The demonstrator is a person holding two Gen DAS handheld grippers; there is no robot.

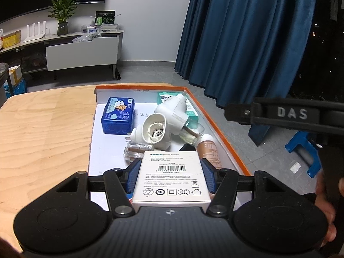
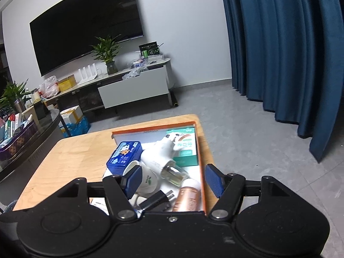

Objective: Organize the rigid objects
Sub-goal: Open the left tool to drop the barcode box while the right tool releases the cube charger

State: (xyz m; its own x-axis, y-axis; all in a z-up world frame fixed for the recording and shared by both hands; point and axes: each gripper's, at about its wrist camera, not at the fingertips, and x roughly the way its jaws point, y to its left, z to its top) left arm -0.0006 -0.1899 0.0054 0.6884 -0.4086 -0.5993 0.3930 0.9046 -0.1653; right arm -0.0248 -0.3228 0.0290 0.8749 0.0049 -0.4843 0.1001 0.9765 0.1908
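My left gripper (image 1: 171,175) is shut on a white power adapter box (image 1: 172,175), held above the near end of an orange-rimmed tray (image 1: 217,118). The tray holds a blue tin (image 1: 118,116), two white plug-in vaporizers (image 1: 154,130), a green box (image 1: 191,107) and a copper-coloured bottle (image 1: 209,150). My right gripper (image 2: 174,180) is open and empty above the tray's near end (image 2: 201,150), over the copper bottle (image 2: 187,197) and a black plug (image 2: 158,200). The blue tin (image 2: 125,155) and green box (image 2: 186,148) lie further in. The right gripper's body shows at the right of the left wrist view (image 1: 290,112).
The tray lies on a wooden table (image 1: 43,129) near its right edge. Beyond are a grey floor, a blue curtain (image 1: 236,43), a TV cabinet (image 2: 129,86) with plants and clutter, a dark side table (image 2: 25,139) at left and a blue stool (image 1: 305,148).
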